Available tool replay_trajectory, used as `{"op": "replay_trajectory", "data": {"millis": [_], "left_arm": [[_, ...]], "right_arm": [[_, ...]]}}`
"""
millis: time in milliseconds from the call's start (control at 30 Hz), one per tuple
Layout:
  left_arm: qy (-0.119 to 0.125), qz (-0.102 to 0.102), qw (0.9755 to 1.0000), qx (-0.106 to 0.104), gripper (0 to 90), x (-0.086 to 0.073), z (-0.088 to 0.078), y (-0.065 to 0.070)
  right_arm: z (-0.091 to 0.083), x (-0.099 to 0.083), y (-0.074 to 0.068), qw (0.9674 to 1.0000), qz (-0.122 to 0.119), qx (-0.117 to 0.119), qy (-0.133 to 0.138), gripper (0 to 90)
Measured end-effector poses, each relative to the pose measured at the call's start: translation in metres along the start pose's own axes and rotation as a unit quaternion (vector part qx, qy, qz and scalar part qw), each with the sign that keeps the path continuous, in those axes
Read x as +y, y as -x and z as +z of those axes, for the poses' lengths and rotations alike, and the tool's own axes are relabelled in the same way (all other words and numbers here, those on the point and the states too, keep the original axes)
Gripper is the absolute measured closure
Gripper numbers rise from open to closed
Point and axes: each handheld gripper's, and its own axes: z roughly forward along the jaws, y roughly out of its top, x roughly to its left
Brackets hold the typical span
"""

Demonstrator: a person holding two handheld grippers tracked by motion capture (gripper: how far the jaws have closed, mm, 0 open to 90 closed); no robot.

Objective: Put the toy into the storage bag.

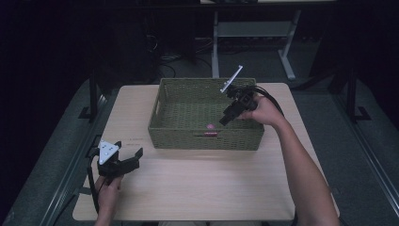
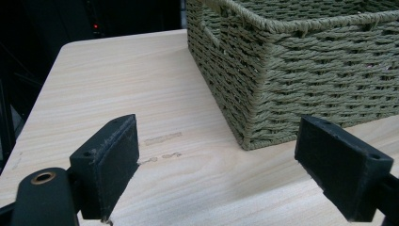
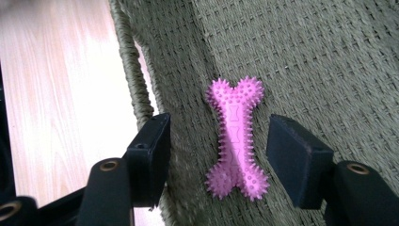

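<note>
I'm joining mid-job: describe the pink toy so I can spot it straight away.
Find the green woven basket on the light wooden table. On its floor, near the front wall, lies a pink spiky bone-shaped rubber toy, beneath the right claw. It is the basket's one bright thing.

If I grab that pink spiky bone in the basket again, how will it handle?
The pink bone looks like soft rubber with nubs all over, so it probably flexes a little and grips well instead of slipping. It seems small and light. Lying flat on the woven basket floor, it is unlikely to roll.
</note>
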Motion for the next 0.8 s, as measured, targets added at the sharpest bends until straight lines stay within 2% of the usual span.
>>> {"op": "replay_trajectory", "data": {"millis": [333,800], "left_arm": [[-0.003,0.001,1.0,0.001,13.6,0.0,0.0,0.0],[-0.004,0.001,1.0,0.0,13.7,0.0,0.0,0.0]], "right_arm": [[-0.012,-0.002,-0.009,0.9999,-0.008,-0.008,0.007,36.6],[-0.022,-0.01,-0.022,0.9997,-0.017,-0.006,0.019,34.1]]}}
